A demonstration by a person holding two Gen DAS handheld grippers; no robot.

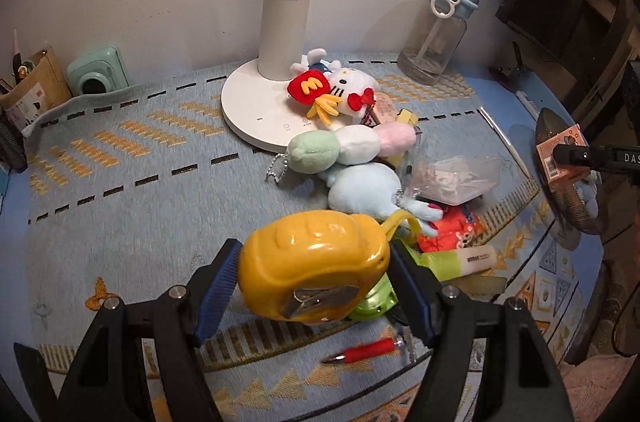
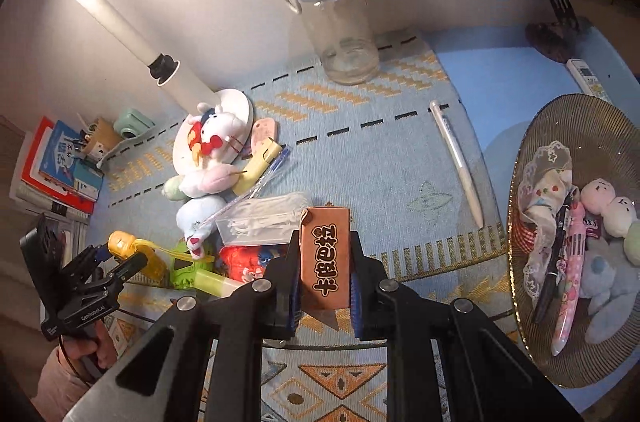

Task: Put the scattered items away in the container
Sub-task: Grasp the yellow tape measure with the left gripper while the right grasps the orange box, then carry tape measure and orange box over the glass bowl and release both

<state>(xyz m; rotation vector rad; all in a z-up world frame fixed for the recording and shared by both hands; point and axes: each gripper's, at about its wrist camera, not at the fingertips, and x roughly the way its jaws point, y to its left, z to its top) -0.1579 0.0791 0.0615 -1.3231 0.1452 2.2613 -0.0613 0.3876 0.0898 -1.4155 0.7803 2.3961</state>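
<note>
left gripper (image 1: 314,286) is clamped, blue pads (image 1: 218,286) pressing inward from both sides; right gripper (image 2: 324,262) likewise closed, fingers (image 2: 362,278) pointing forward.

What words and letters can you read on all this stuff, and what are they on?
"卡皮巴拉": orange box held in the right gripper.
"GenRobot.AI": left gripper body.
"DAS": the right gripper's body, cut off at the left view's edge.
"M": red plush.
"OX'S": packet in the basket, partly hidden.
Book covers, highlighter print: too blurred.
</note>
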